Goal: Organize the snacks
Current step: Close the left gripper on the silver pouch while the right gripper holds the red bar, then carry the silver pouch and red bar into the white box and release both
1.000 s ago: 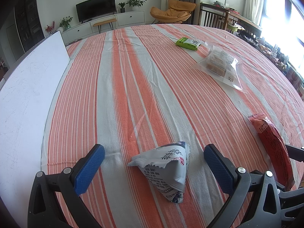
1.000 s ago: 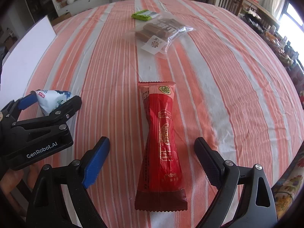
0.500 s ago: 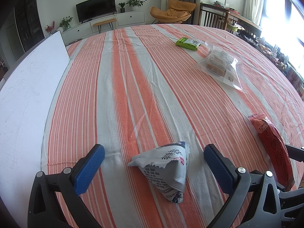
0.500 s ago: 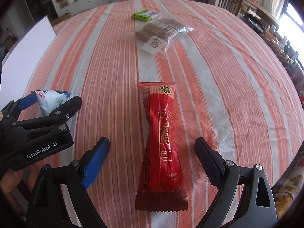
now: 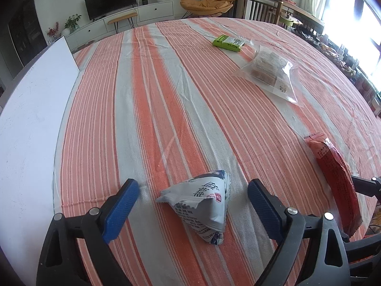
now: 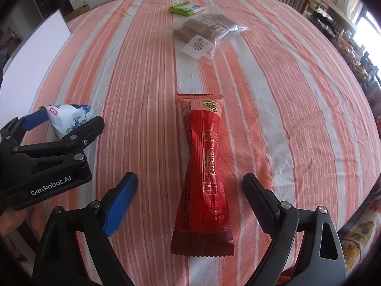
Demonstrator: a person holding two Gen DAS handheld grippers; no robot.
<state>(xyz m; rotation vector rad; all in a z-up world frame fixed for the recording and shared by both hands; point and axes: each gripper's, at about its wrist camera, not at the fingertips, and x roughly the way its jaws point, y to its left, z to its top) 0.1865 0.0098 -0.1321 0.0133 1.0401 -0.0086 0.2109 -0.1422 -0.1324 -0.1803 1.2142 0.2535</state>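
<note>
**Blue-padded fingers straddle two snack packets on the striped counter**

Blue pads tip both tools, and both tools point steeply down at the orange-and-white striped counter (image 5: 147,100). The left gripper (image 5: 193,205) sits at the bottom of the left wrist view, its fingers (image 5: 120,211) closing in with the white pyramid packet (image 5: 202,205) between them, though a strip of cloth shows on each side of the packet, so nothing is pinched yet. That packet is a crinkled white wrapper with blue floral print and dark lettering, a small red label on its face, its serrated seal edge turned toward the lower left of the frame.

The right gripper (image 6: 189,205) fills the bottom of the right wrist view, also narrowing, its fingers (image 6: 119,205) standing clear on either side of the long red packet (image 6: 204,174). This one lies flat and lengthwise up the frame, glossy red with gold line-work and a round gold-green emblem near its far end, waisted in the middle, with a darker crimped seal at the near end.

Farther up the counter, in the upper middle of the right wrist view, lie a clear bag of brown bars (image 6: 202,32) and, just beyond it, a green packet (image 6: 184,8). A white board (image 5: 31,109) lies along the left edge.
</note>
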